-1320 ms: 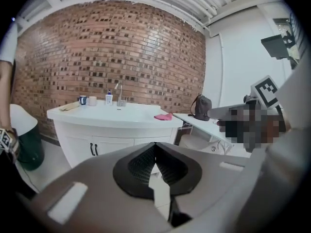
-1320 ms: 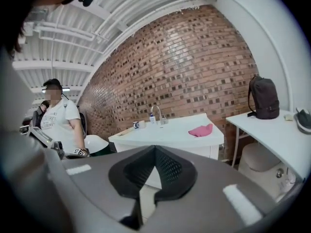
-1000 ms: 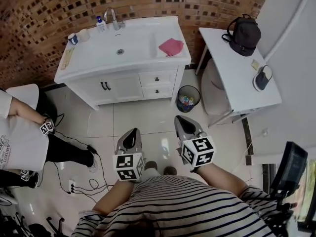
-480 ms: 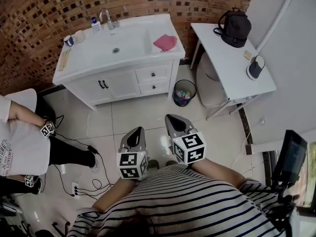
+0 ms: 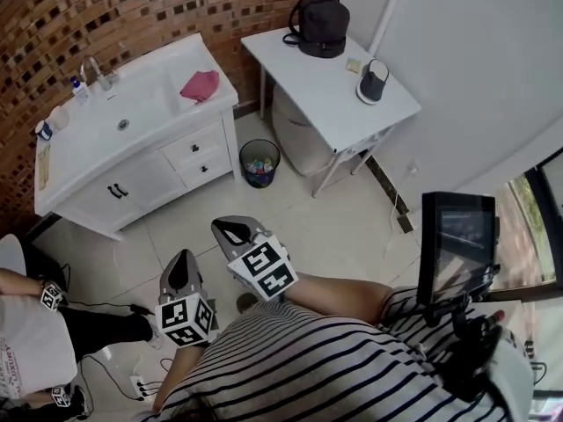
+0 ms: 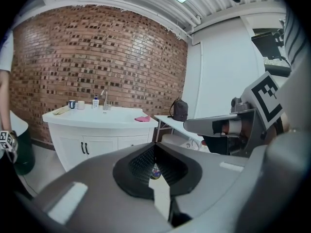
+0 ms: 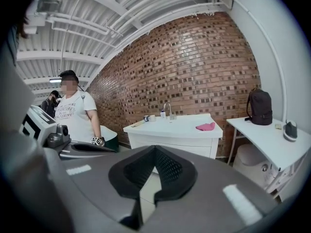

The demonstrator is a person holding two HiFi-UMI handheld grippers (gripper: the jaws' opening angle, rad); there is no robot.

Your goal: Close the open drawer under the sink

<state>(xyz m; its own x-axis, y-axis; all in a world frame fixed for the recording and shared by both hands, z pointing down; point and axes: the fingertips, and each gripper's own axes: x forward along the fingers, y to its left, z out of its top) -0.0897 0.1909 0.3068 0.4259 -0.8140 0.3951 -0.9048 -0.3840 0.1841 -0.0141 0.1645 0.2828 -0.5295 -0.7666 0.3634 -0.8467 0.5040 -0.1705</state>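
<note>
The white sink vanity stands against the brick wall at the upper left of the head view. Its two small knobbed drawers sit at the right end, and both look flush with the front. The vanity also shows far off in the left gripper view, and again as the vanity in the right gripper view. My left gripper and right gripper hang over the tiled floor, well short of the vanity. Both are shut and hold nothing: left gripper, right gripper.
A bin with rubbish stands right of the vanity. A white table carries a black backpack. A pink cloth lies on the sink top. A person stands at the lower left, cables beside them. A screen is at the right.
The head view has swung to the right, so the vanity now sits at the upper left and the table near the middle. Both grippers shifted left in the picture and stayed shut.
</note>
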